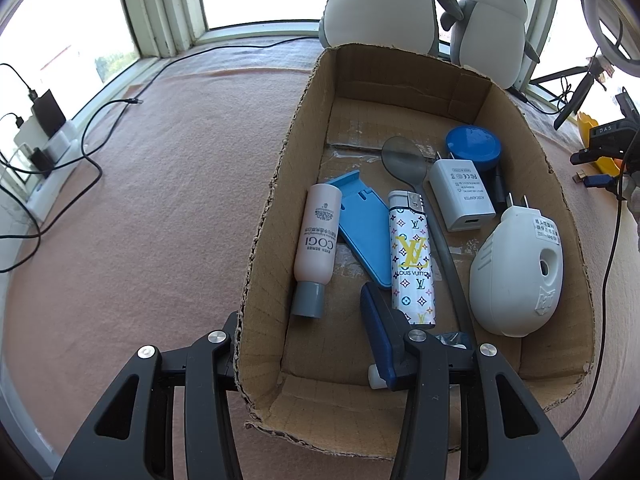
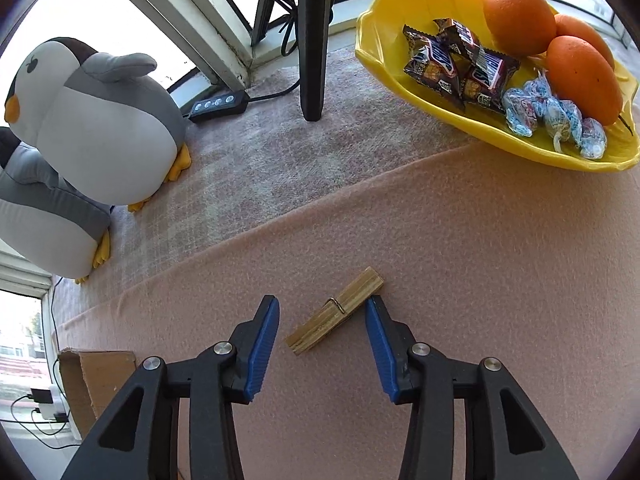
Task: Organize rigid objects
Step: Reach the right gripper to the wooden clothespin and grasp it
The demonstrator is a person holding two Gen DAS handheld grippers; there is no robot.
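The wooden clothespin lay on the pink desk between the spread fingers of the right gripper, its far end just beside the right pad, unpinched; only the right wrist view showed it, with the yellow dish of Snickers bars beyond. The left wrist view alone showed the cardboard box, whose near wall the left gripper pinched, one finger hidden outside. Inside lay a COGI bottle and a Louis Vuitton lighter; a spoon was partly covered.
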